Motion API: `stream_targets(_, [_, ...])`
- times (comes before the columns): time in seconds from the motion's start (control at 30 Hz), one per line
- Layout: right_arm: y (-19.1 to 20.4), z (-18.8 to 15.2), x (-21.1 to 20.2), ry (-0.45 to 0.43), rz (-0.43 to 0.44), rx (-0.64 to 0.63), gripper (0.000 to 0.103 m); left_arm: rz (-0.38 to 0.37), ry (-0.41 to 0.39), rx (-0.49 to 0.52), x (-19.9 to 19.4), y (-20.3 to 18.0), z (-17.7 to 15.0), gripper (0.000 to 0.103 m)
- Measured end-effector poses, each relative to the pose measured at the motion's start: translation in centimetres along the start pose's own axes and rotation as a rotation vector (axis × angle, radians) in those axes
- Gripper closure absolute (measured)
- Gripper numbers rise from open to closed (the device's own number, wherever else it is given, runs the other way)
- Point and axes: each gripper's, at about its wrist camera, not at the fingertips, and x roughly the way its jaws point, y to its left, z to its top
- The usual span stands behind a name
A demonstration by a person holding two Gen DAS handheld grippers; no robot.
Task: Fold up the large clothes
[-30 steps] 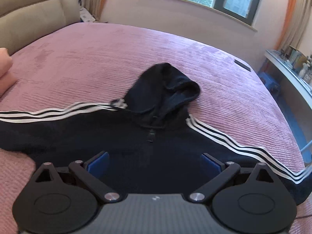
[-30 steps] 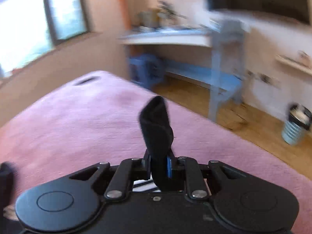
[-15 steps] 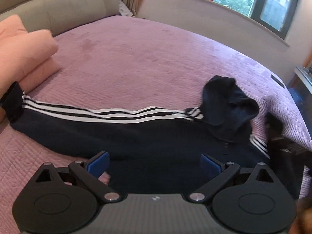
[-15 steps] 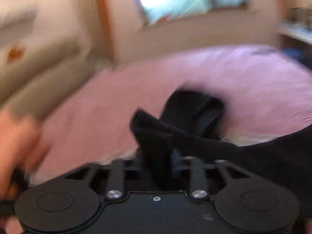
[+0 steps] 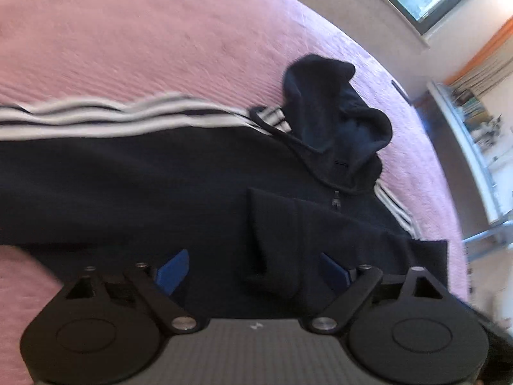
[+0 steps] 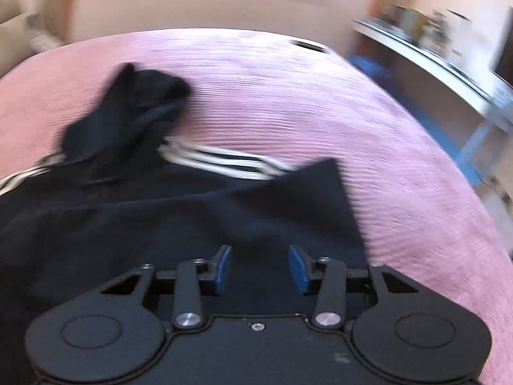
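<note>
Since the earlier frames the right tool (image 6: 259, 268) has let go of the dark sleeve it had pinched and carried over, so that sleeve (image 5: 282, 234) is now folded in across the chest of the hoodie (image 5: 128, 186). Both views have swung too, and the right wrist view is pretty motion-blurred.

Right now the navy hoodie lies spread on the pink bed (image 5: 160, 41), zipper side up. Its hood (image 5: 333, 112) is bunched at the top, pointing toward the window wall. White stripes (image 5: 96, 118) run along the sleeve stretching off to the left edge of the left wrist view; that sleeve lies flat and unfolded. More stripes show at the other shoulder, just beside the hood.

In the right wrist view the folded-in sleeve's cuff end (image 6: 307, 199) sits on top of the body fabric, near the edge of the garment, with bare pink bed (image 6: 320, 96) just beyond it.

Left tool (image 5: 253, 268) is spread wide, blue pads far apart, nothing between them, hovering over the lower part of the hoodie. Right tool has its blue pads apart as well, a narrower gap than the left, holding nothing, dark fabric just ahead of it.

A blue-legged tabletop (image 6: 433, 54) with blurry clutter stands past the bed on the right.
</note>
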Motion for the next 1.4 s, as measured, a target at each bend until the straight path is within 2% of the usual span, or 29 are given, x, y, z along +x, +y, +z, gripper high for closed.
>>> stream_targets(0.07, [-1.3, -0.2, 0.9, 0.009, -0.015, 0.017, 0.058, -0.004, 0.034, -0.015, 1.8, -0.2, 0.1, 0.015])
stream_targets(0.13, [-1.8, -0.8, 2.1, 0.054, -0.018, 0.035, 0.062, 0.0, 0.067, -0.019, 3.1, -0.3, 0.2, 0.015])
stream_targets(0.23, [-1.3, -1.3, 3.9, 0.136, 0.011, 0.053, 0.062, 0.004, 0.058, -0.017, 4.2, -0.8, -0.1, 0.013])
stream_targets(0.27, [-1.0, -1.5, 3.9, 0.134, 0.005, 0.043, 0.062, 0.014, 0.048, 0.004, 4.3, -1.1, -0.2, 0.023])
stream_targets(0.33, [-0.6, -1.6, 3.7, 0.126, 0.015, 0.038, 0.06, 0.051, 0.033, 0.099, 4.9, -2.5, -0.1, 0.094])
stream_targets(0.4, [-0.7, -1.4, 3.3, 0.125, 0.039, 0.061, 0.06, 0.05, 0.025, 0.146, 5.0, -3.4, 0.2, 0.095])
stream_targets(0.57, [-0.4, 0.4, 0.9, 0.076, 0.109, 0.082, 0.06, -0.1, -0.145, 0.159, -0.7, -4.0, 2.3, 0.098])
stream_targets(0.67, [0.3, 1.3, 0.0, 0.049, 0.184, 0.092, 0.06, -0.034, -0.255, 0.174, -5.0, -3.0, 3.6, 0.098])
stream_targets(0.73, [1.0, 1.6, -0.3, 0.049, 0.233, 0.092, 0.052, 0.074, -0.293, 0.168, -6.7, -1.1, 3.9, 0.097])
stream_targets(0.77, [1.5, 1.7, -0.1, 0.058, 0.241, 0.085, 0.049, 0.131, -0.279, 0.177, -6.7, -0.1, 4.0, 0.097])
stream_targets(0.87, [2.9, 1.9, 1.7, 0.1, 0.185, 0.037, 0.048, 0.33, -0.13, 0.175, -3.5, 2.9, 3.6, 0.092])
stream_targets(0.93, [3.1, 2.2, 3.0, 0.116, 0.165, 0.026, 0.051, 0.37, -0.106, 0.212, -2.6, 3.6, 2.9, 0.088])
stream_targets(1.0, [3.2, 2.8, 3.8, 0.123, 0.138, 0.017, 0.06, 0.356, -0.156, 0.212, -3.7, 3.4, 2.4, 0.077])
stream_targets(1.07, [3.4, 3.4, 3.7, 0.08, 0.147, -0.001, 0.061, 0.283, -0.234, 0.21, -5.3, 2.5, 2.3, 0.075])
stream_targets(1.13, [4.3, 3.9, 3.6, 0.055, 0.159, -0.024, 0.061, 0.182, -0.258, 0.219, -5.5, 1.4, 2.6, 0.076])
stream_targets(1.2, [5.6, 3.7, 4.5, 0.089, 0.183, -0.042, 0.061, 0.115, -0.206, 0.213, -3.8, 0.6, 2.9, 0.076])
stream_targets(1.27, [7.0, 2.7, 6.6, 0.17, 0.176, -0.073, 0.061, 0.125, -0.135, 0.189, -0.9, 0.8, 3.0, 0.077])
stream_targets(1.3, [7.5, 2.0, 8.1, 0.242, 0.164, -0.09, 0.06, 0.153, -0.092, 0.165, 0.8, 1.4, 2.9, 0.081])
stream_targets(1.33, [7.9, 1.5, 8.8, 0.261, 0.149, -0.104, 0.06, 0.188, -0.049, 0.138, 2.2, 2.1, 2.8, 0.088])
stream_targets(1.4, [8.2, 2.1, 8.3, 0.276, 0.116, -0.102, 0.06, 0.181, -0.049, 0.106, 2.6, 3.0, 2.4, 0.088])
